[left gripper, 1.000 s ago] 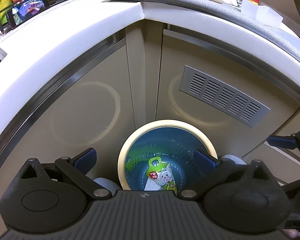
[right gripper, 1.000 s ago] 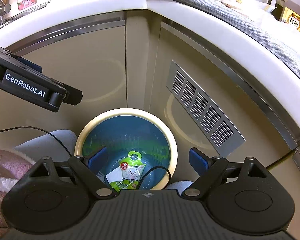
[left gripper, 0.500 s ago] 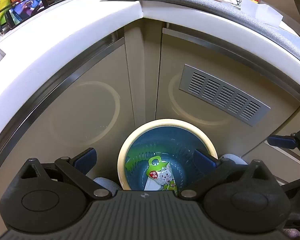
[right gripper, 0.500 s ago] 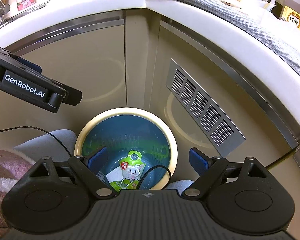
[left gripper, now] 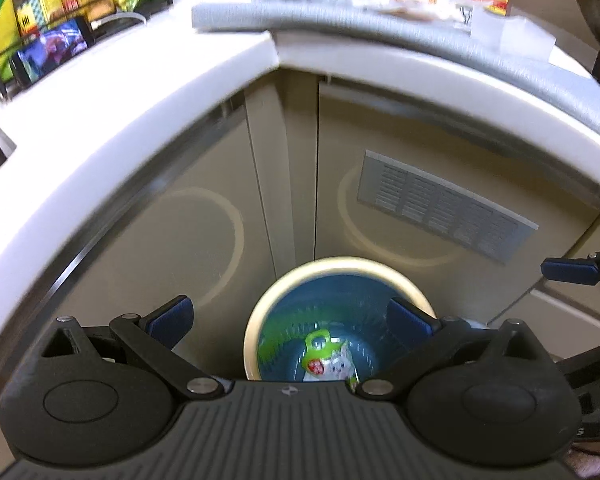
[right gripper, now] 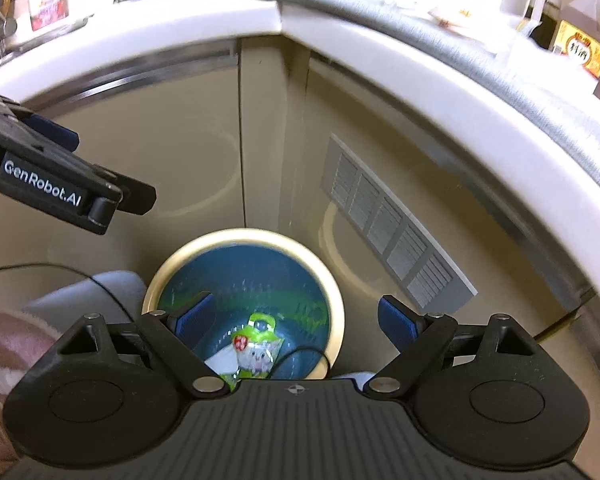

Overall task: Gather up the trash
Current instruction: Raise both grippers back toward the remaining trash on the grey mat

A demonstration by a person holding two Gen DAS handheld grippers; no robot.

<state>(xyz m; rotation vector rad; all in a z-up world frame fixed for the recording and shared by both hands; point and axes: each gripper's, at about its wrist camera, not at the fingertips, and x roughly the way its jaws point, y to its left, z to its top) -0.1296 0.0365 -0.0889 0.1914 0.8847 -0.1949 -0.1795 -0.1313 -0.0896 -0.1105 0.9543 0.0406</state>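
Observation:
A round bin [left gripper: 332,268] [right gripper: 332,280] with a cream rim and a blue inside stands on the floor in the cabinet corner. A green and white snack wrapper [left gripper: 328,360] [right gripper: 256,352] lies at its bottom, beside a white scrap [right gripper: 222,362]. My left gripper [left gripper: 290,316] hangs above the bin, open, nothing between its blue pads. My right gripper [right gripper: 296,316] is also open and empty over the bin. The left gripper's body [right gripper: 56,184] shows at the left of the right wrist view.
Beige cabinet doors with a grey vent grille [left gripper: 444,208] [right gripper: 392,232] stand behind the bin. The white counter [left gripper: 112,120] above carries a grey mat [left gripper: 380,28], wrappers, bottles [right gripper: 580,40] and a rack of packets [left gripper: 60,4]. A thin black cable [right gripper: 300,354] crosses the bin's mouth.
Both views have tilted up slightly, showing more of the countertop; the picture is now blurred. The bin, the wrapper and both open grippers stay as they were.

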